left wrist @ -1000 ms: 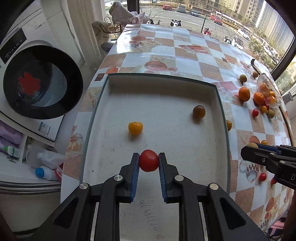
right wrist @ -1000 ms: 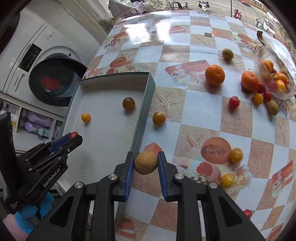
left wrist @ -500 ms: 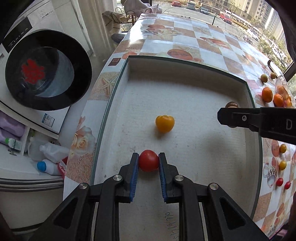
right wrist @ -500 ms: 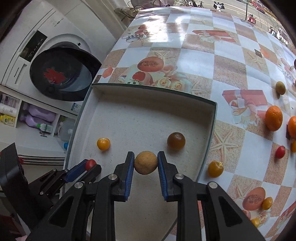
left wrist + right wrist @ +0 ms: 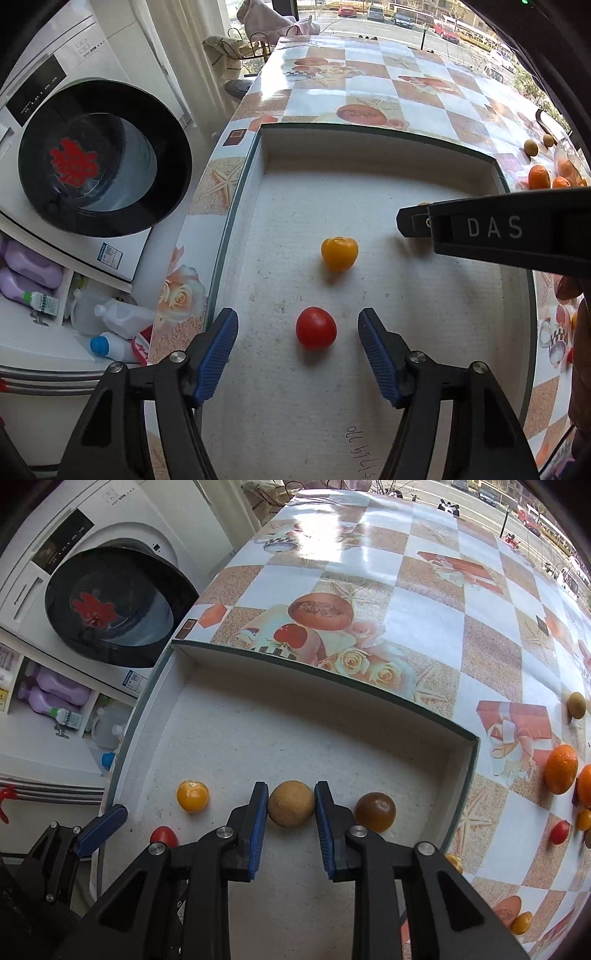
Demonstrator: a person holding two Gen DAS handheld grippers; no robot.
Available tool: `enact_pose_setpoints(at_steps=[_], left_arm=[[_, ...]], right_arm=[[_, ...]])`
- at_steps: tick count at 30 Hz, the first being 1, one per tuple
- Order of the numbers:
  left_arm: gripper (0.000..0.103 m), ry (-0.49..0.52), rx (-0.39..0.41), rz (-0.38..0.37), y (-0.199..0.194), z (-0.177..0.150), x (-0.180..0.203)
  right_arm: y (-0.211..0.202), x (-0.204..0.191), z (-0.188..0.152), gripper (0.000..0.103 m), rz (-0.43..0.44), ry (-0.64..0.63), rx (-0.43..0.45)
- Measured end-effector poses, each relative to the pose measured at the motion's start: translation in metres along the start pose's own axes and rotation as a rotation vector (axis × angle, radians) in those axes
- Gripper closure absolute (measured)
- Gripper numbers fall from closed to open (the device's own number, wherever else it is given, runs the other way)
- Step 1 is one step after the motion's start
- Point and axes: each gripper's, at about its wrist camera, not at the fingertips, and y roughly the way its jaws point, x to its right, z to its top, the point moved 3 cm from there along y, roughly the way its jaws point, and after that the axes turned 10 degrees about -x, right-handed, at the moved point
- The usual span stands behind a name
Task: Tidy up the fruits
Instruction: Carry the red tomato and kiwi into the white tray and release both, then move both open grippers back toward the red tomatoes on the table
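A red tomato (image 5: 316,328) lies on the floor of the white tray (image 5: 376,140), between the spread jaws of my left gripper (image 5: 298,338), which is open and apart from it. A yellow tomato (image 5: 339,253) sits just beyond. My right gripper (image 5: 289,808) is shut on a tan round fruit (image 5: 291,803) low over the tray floor. A dark brown tomato (image 5: 375,811) lies right of it, the yellow tomato (image 5: 192,796) left, the red tomato (image 5: 163,836) at lower left. The right gripper's side (image 5: 498,236) crosses the left wrist view.
Oranges (image 5: 561,768) and small tomatoes (image 5: 560,831) lie on the checkered tablecloth (image 5: 424,620) right of the tray. A yellow tomato (image 5: 453,862) sits just outside the tray wall. A washing machine (image 5: 99,162) and bottles (image 5: 114,332) stand left, below the table edge.
My left gripper has opened and let the red tomato rest on the tray floor. My right gripper has come further over the tray and lower, still holding the tan fruit.
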Motion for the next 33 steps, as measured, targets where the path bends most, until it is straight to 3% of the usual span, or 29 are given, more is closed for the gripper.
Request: enact_pose_setpoints(at_steps=[2, 3, 4, 7, 12, 17, 33], left_arm=[[0.034, 0.003, -0.015, -0.012, 0.002, -0.001, 0.0], [0.034, 0.003, -0.019, -0.016, 0.002, -0.001, 0.0], [0.034, 0.001, -0.021, -0.017, 0.002, -0.002, 0.0], [0.034, 0.002, -0.022, -0.025, -0.001, -0.003, 0.001], [0.034, 0.029, -0.026, -0.02, -0.006, -0.005, 0.005], [0.034, 0.072, -0.017, -0.02, -0.015, -0.003, 0.021], [0.034, 0.293, 0.042, -0.105, -0.051, 0.026, 0.126]], right_arm=[[-0.001, -0.001, 0.002, 0.058, 0.008, -0.002, -0.001], [-0.002, -0.001, 0.002, 0.04, -0.002, 0.0, 0.006], [-0.006, -0.001, 0.002, 0.031, -0.001, 0.002, 0.02], [-0.017, 0.001, 0.002, 0.022, 0.032, 0.021, 0.051], [-0.041, 0.01, -0.003, 0.019, 0.067, 0.071, 0.105], [-0.06, 0.031, -0.022, 0.019, 0.03, 0.139, 0.14], [-0.094, 0.166, -0.151, 0.019, -0.062, 0.482, 0.143]])
